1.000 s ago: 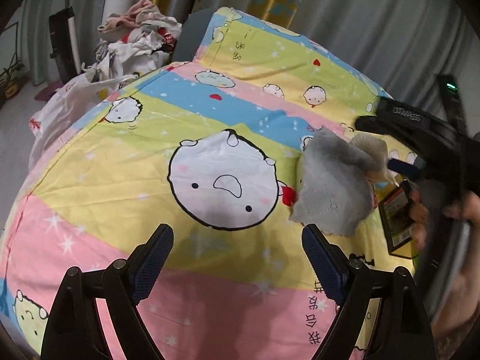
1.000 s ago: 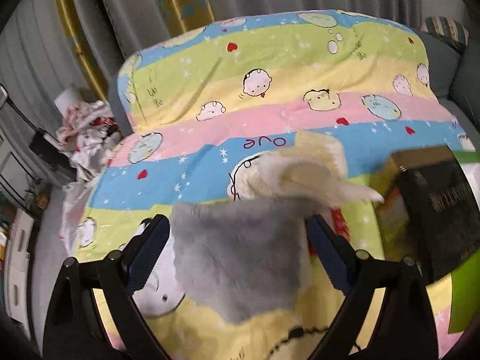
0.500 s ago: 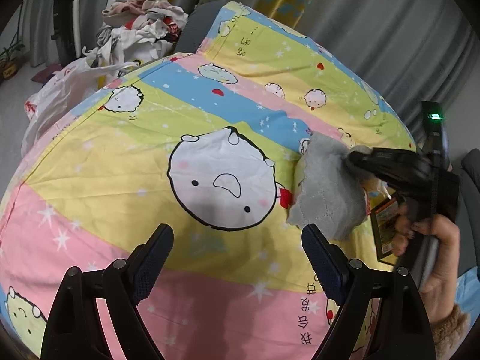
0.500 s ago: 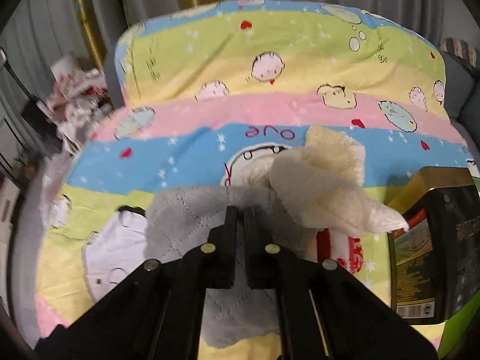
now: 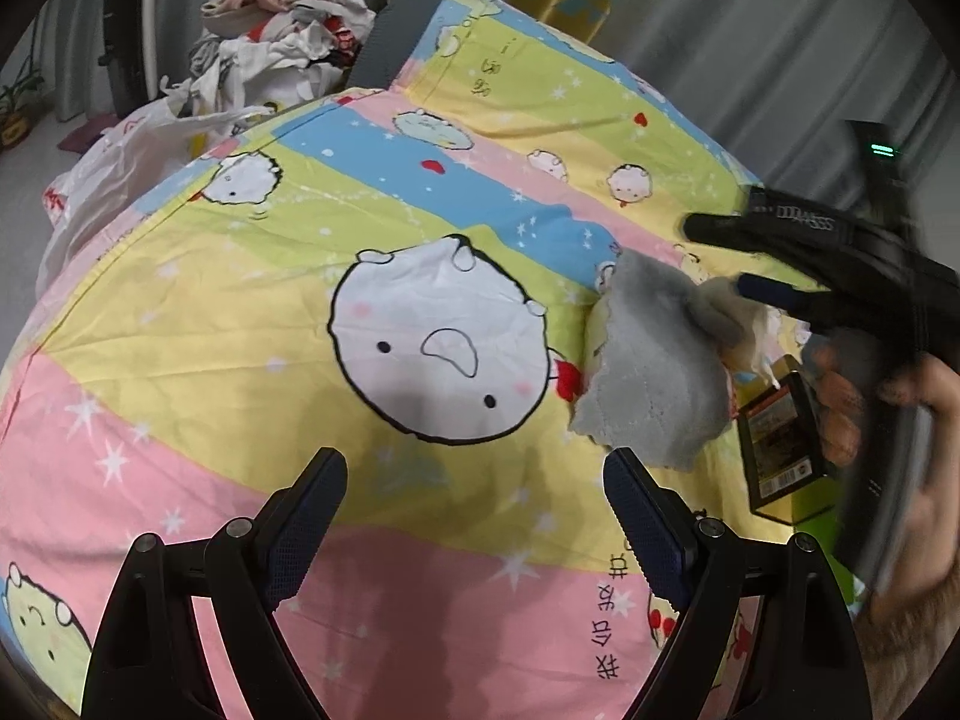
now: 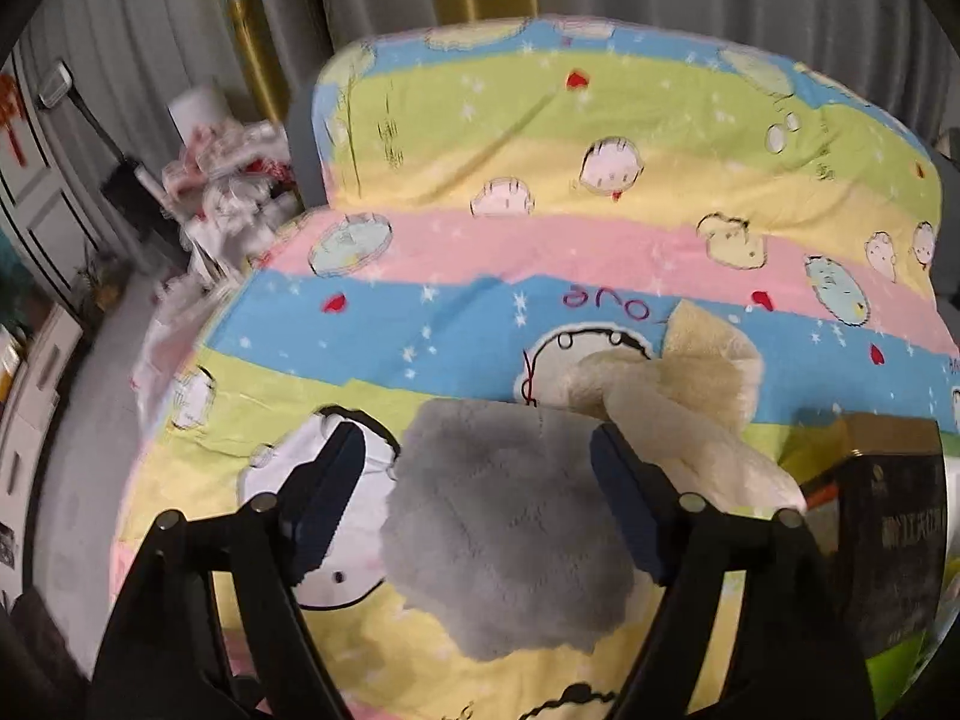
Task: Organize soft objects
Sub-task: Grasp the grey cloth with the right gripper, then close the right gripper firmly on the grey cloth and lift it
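Grey cloth (image 6: 510, 516) lies on the bed (image 5: 240, 312) under my spread, empty right gripper (image 6: 480, 498), lined up for a pinch. Left gripper (image 5: 474, 516) hangs spread and empty at lower frame, clear of it.

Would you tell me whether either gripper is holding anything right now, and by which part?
Nothing is held: the left gripper and right gripper both have jaws open, the right hovering over the gray cloth.

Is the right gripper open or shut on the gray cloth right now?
Open. In its own view, the right gripper has its fingers spread wide on either side of the gray cloth, which lies on the bedsheet.
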